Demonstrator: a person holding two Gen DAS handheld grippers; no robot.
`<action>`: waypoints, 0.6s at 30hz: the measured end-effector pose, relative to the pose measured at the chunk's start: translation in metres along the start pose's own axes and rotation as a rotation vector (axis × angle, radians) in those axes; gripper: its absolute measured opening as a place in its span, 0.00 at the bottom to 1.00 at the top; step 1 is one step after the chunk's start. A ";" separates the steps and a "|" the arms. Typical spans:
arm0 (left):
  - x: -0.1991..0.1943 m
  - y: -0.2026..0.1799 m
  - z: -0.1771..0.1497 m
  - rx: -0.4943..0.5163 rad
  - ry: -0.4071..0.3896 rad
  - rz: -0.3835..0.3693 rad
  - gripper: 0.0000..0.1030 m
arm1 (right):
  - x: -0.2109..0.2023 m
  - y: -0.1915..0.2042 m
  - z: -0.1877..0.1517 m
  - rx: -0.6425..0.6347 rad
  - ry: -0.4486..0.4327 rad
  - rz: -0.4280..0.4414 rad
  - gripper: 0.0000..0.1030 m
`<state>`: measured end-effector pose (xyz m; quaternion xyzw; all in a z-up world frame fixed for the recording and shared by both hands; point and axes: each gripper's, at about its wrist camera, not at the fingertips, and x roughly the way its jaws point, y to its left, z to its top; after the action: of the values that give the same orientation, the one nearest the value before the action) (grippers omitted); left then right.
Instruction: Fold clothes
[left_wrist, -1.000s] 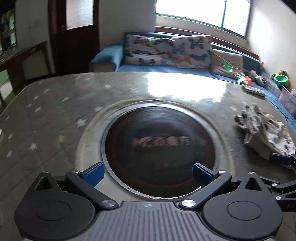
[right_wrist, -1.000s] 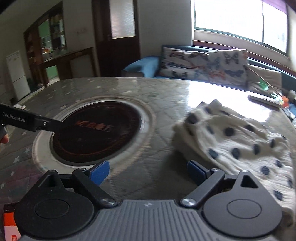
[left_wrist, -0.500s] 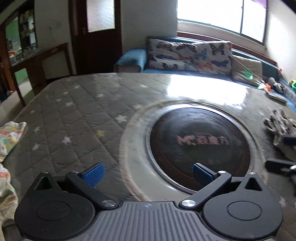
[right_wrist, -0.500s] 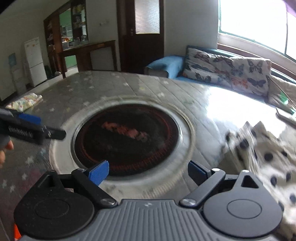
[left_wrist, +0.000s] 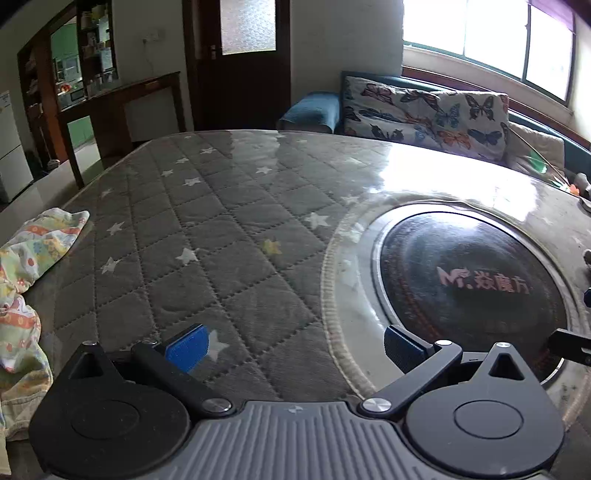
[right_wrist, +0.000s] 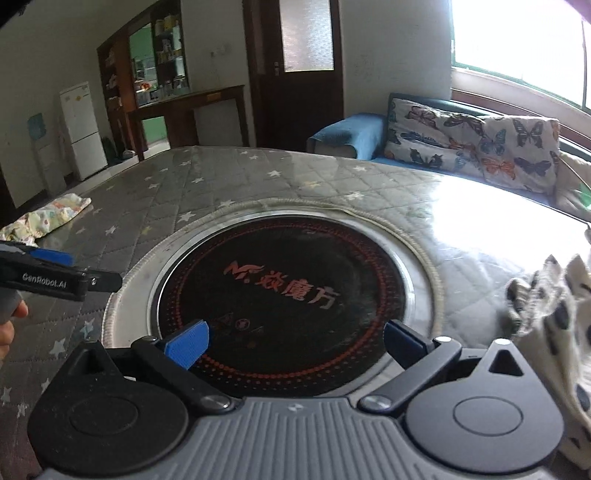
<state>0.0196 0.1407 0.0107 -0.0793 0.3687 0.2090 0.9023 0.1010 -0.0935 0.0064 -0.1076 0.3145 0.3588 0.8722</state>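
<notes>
Two garments lay unfolded as I judged it, the floral cloth crumpled at the table's left edge, the spotted one bunched on the right, while my left gripper and right gripper both gaped wide, holding nothing.

A lived-in home, living and dining area

Butterfly-cushioned sofa at two o'clock; wooden door at twelve; white fridge, shelves at ten.
</notes>
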 end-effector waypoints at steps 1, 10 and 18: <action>0.003 0.001 0.000 -0.003 0.001 0.000 1.00 | 0.003 0.001 -0.001 0.000 -0.001 0.004 0.99; 0.019 0.006 0.000 -0.023 -0.013 0.026 1.00 | 0.021 0.008 -0.006 -0.009 -0.012 0.014 0.99; 0.026 0.007 -0.003 -0.027 -0.017 0.040 1.00 | 0.028 0.005 -0.012 0.000 -0.008 0.020 1.00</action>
<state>0.0315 0.1540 -0.0090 -0.0822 0.3596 0.2328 0.8999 0.1070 -0.0788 -0.0202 -0.1029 0.3120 0.3681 0.8698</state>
